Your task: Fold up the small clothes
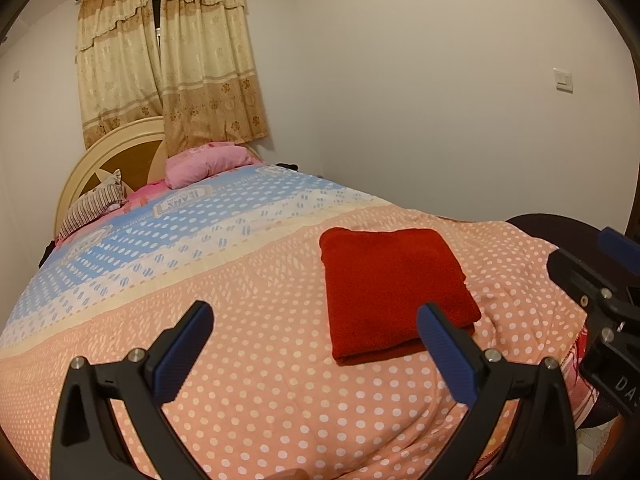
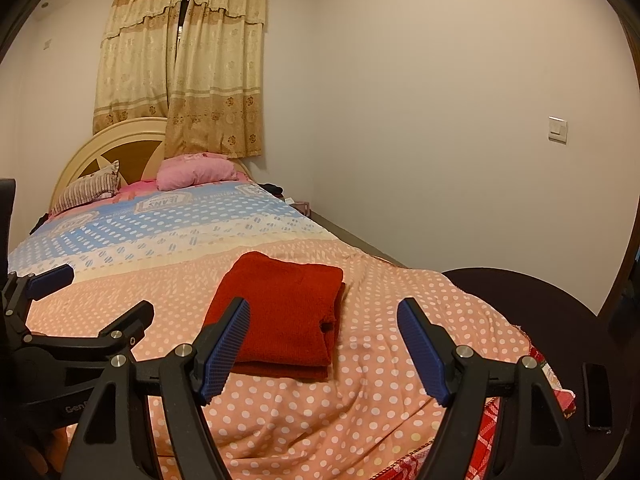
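two grippers, left gripper [image 1: 314, 326] & right gripper [image 2: 324, 326], both jaws wide, holding nothing. red garment [image 2: 280, 316] lies folded on the dotted bedspread [image 2: 280, 420], just beyond both. looks abt done; if tidying, press edges flat w/o dragging the layers apart.

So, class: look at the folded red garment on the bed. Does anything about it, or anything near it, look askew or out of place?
Mostly tidy. The red garment lies folded on the dotted bedspread, but its layers do not line up: a lower layer juts out along the right edge. Both the left gripper and right gripper are open, holding nothing.
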